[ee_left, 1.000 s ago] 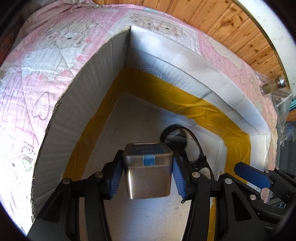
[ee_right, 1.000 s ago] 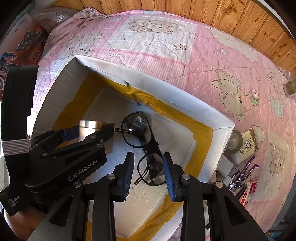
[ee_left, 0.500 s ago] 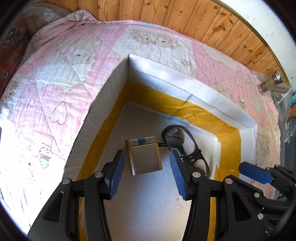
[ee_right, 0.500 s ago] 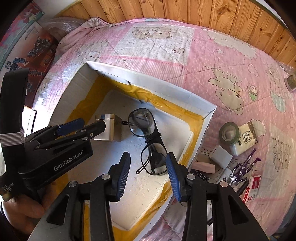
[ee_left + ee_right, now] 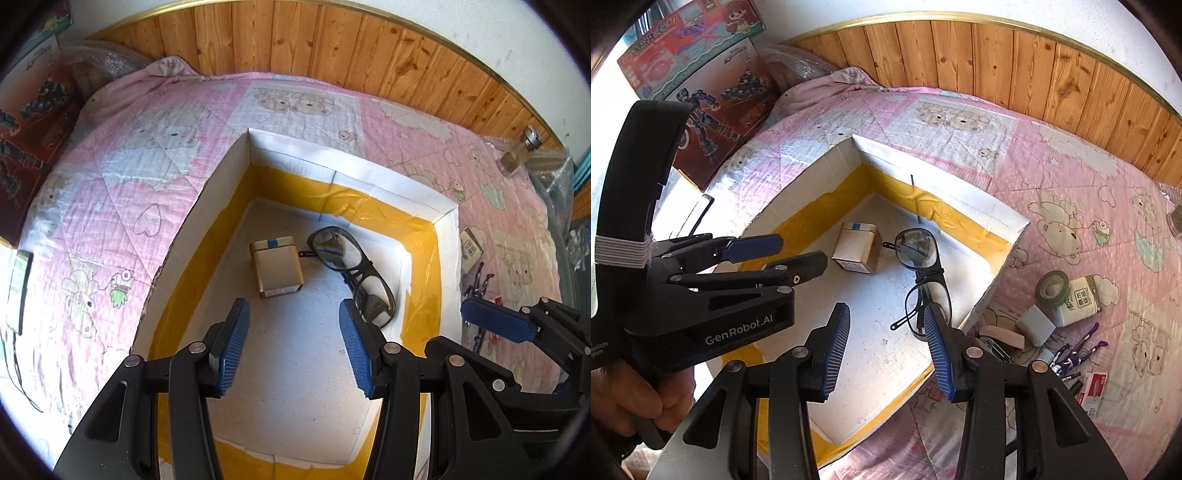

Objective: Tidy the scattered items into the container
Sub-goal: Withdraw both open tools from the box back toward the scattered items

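A white box (image 5: 351, 173) lined with yellow tape sits on the pink quilt. Inside it lie a small metal tin (image 5: 277, 267) on its side and black-framed glasses (image 5: 351, 273). My left gripper (image 5: 293, 350) hangs open above the box floor, well above the tin, with nothing between its fingers. In the right wrist view the box (image 5: 945, 195), tin (image 5: 855, 249) and glasses (image 5: 923, 277) show again. My right gripper (image 5: 886, 354) is open and empty above the glasses' near lens. The left gripper (image 5: 783, 256) shows at the left, held by a hand.
Loose items lie on the quilt right of the box: a tape roll (image 5: 1052, 288), a white packet (image 5: 1078, 301), a grey block (image 5: 1036, 325), a pink block (image 5: 1001, 336), purple clips (image 5: 1075, 354). A glass jar (image 5: 517, 155) stands far right. Toy boxes (image 5: 713, 92) lean at the left.
The left gripper let go of the tin, which now lies on the box floor. Both grippers rose away from the box. The right jaws widened.
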The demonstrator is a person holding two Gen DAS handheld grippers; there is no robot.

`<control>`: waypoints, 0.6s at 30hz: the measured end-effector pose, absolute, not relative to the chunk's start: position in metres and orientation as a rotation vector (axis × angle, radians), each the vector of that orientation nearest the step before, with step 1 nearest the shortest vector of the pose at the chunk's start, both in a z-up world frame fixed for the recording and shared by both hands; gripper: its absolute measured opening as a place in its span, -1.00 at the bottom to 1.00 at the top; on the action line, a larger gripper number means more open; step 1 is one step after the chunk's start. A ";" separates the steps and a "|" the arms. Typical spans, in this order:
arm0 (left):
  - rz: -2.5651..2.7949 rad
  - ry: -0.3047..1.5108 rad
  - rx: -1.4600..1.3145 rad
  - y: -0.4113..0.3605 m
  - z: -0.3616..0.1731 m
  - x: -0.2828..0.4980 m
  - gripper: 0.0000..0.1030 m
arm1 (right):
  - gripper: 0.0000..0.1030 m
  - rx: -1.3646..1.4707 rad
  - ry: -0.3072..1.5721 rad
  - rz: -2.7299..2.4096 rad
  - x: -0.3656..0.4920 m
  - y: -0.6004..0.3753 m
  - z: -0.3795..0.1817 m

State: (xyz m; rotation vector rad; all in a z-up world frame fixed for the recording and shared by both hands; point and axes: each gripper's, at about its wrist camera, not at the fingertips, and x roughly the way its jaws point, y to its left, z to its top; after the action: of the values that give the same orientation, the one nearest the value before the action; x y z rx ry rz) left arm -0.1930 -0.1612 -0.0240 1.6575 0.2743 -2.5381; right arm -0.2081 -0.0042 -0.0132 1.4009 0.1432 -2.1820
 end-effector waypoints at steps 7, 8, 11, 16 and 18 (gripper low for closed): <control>-2.578 0.292 1.606 -0.151 -0.002 -0.169 0.03 | -0.15 1.244 0.119 -2.199 -0.180 0.002 0.006; -2.586 0.285 1.594 -0.149 0.001 -0.166 0.03 | -0.15 1.223 0.115 -2.204 -0.177 0.004 0.008; -2.619 0.278 1.557 -0.144 0.012 -0.154 0.03 | -0.15 1.166 0.085 -2.211 -0.166 0.010 0.013; -2.662 0.239 1.504 -0.132 0.022 -0.134 0.03 | -0.15 1.089 0.029 -2.217 -0.149 0.026 0.016; -2.679 0.243 1.502 -0.125 0.022 -0.126 0.03 | -0.15 1.062 -0.009 -2.220 -0.141 0.037 0.016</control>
State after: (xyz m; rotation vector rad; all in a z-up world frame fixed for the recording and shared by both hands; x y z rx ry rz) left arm -0.1257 -0.1253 0.0224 1.5020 0.2426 -2.6793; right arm -0.1410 0.0368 0.0163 1.0617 -0.0094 -2.2195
